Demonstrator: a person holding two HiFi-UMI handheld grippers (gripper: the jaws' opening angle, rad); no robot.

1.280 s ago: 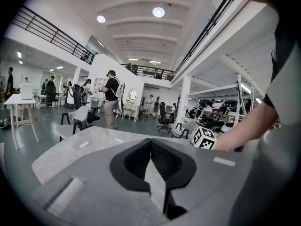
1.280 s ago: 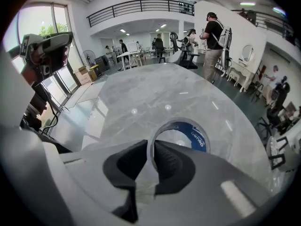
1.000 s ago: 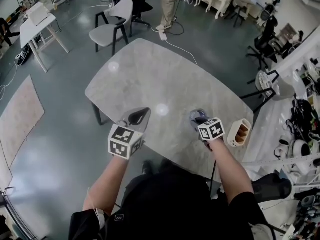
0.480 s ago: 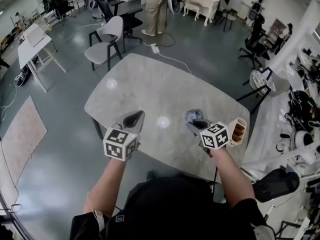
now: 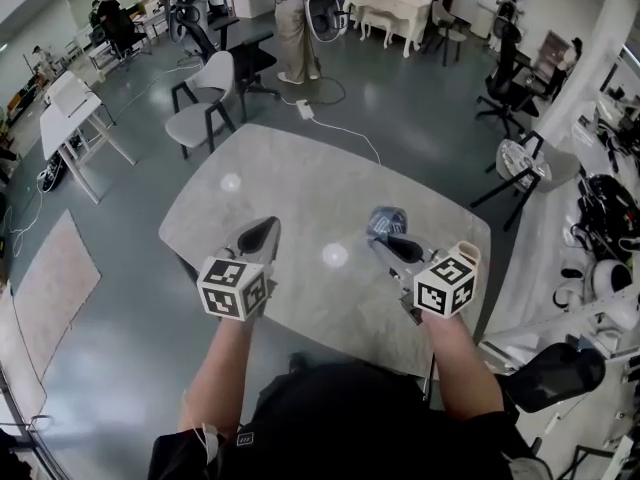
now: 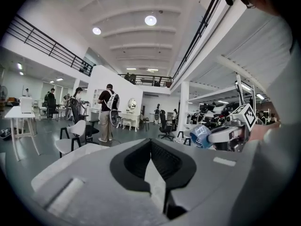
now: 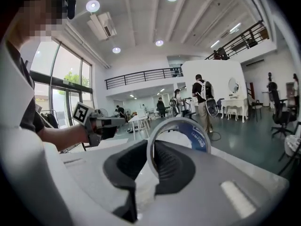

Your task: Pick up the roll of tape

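Note:
The roll of tape (image 5: 383, 218), a clear ring with a blue inner label, hangs above the marble table (image 5: 300, 173) at its right side. My right gripper (image 5: 386, 234) is shut on it, and in the right gripper view the roll (image 7: 200, 138) stands upright between the jaws, whose pads pinch its wall at the right gripper's tips (image 7: 151, 145). My left gripper (image 5: 258, 236) hovers over the table's left front with its jaws shut and nothing in them. The left gripper view shows its empty tips (image 6: 151, 142) and, to the right, the tape (image 6: 201, 135).
A beige holder (image 5: 470, 252) sits at the table's right edge behind my right marker cube. A grey chair (image 5: 205, 108) stands beyond the table, a white table (image 5: 70, 108) at far left, and a standing person (image 5: 295, 18) further back. Black chairs and cluttered benches line the right side.
Both grippers have risen. The right one has lifted up and away from the table top with the tape in it and now points more level.

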